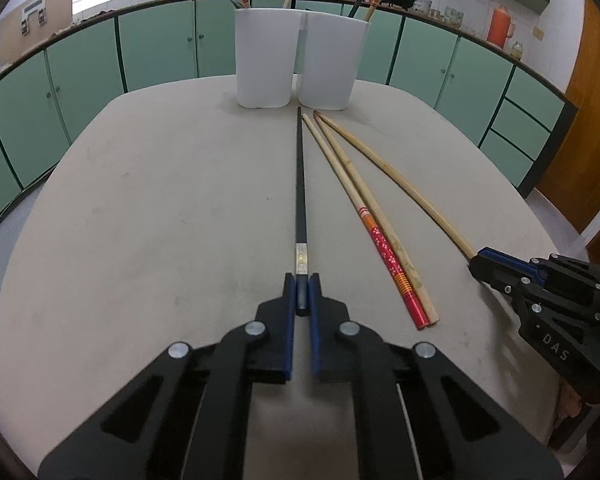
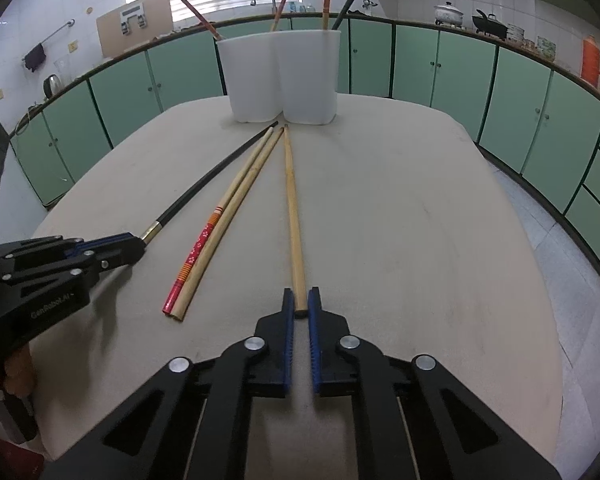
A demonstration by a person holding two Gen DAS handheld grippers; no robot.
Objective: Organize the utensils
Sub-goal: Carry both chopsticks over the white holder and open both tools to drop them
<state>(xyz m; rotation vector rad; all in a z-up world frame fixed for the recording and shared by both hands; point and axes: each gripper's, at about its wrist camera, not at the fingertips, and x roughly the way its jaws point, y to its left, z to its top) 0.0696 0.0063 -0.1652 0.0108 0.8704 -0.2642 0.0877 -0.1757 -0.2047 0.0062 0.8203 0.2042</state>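
Near the table's (image 1: pixel 140 200) front edge, the left gripper (image 1: pixel 302 292) clamps a black chopstick's (image 1: pixel 301 184) butt end, while the right gripper (image 2: pixel 301 306) clamps a plain wooden chopstick (image 2: pixel 292 208); both sticks point toward the white twin-cup holder (image 1: pixel 296 60) at the far edge.

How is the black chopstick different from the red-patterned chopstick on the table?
The black chopstick is dark along its length with a metallic band near its thick end; the red-patterned chopstick is pale wood with a red and orange decorated end. The black one is clamped in the left gripper; the red-patterned one lies free, beside a plain wooden chopstick. Both lie on the table, thin tips toward the white holder.
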